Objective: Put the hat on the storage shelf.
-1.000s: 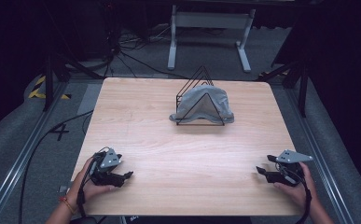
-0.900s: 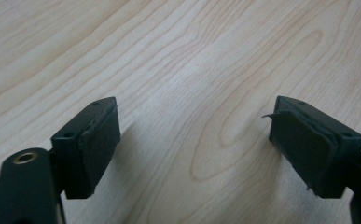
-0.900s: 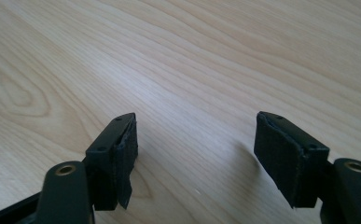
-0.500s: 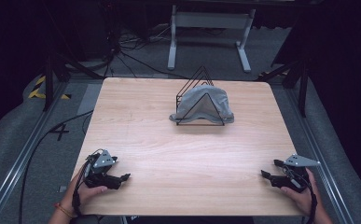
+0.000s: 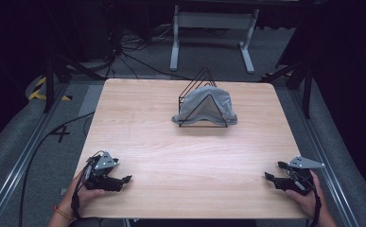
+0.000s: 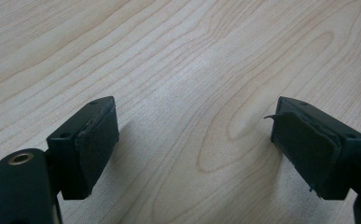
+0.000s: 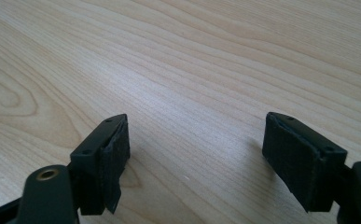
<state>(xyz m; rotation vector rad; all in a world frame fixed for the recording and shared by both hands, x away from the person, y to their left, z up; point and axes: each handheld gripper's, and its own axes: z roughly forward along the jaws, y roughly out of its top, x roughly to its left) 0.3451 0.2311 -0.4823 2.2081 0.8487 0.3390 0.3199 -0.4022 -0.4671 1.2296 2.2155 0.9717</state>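
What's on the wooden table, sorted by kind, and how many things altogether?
Black wire rack: 1
Grey cloth draped over it: 1
Hand-held grippers, jaws open: 2, left gripper and right gripper
Total: 4

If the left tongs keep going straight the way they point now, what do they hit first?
Probably just the bare wooden table: the left tongs point low across it toward the right tongs, open and empty, though depth is unclear.

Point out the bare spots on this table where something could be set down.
Most of the table is bare wood: the wide band between the wire rack, draped with a grey cloth, and the near edge, plus strips left and right of the rack. The near corners are taken by the left gripper and right gripper, both open.
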